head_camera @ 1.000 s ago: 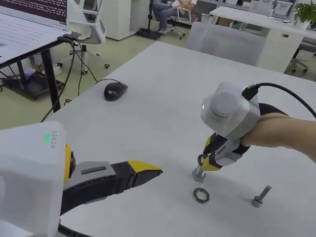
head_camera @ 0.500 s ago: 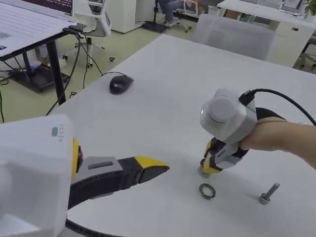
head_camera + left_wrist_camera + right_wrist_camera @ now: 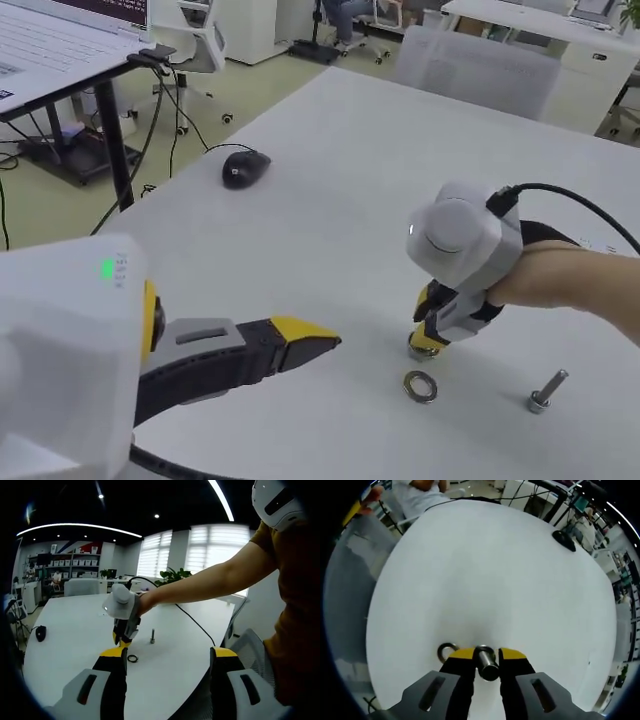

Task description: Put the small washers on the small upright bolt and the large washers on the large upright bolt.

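Bolt (image 3: pixel 486 662), grey, upright, seemingly gripped by fingers (image 3: pixel 462 654)

The head view looks forward and down over the white table (image 3: pixel 330 180), the right gripper (image 3: pixel 428 345) near at 4 o'clock. The left gripper view faces level across the table — same gripper, mid-distance. The right gripper view looks steeply down, very close (loose washer (image 3: pixel 440 652) at 7 o'clock) — all three share that washer.
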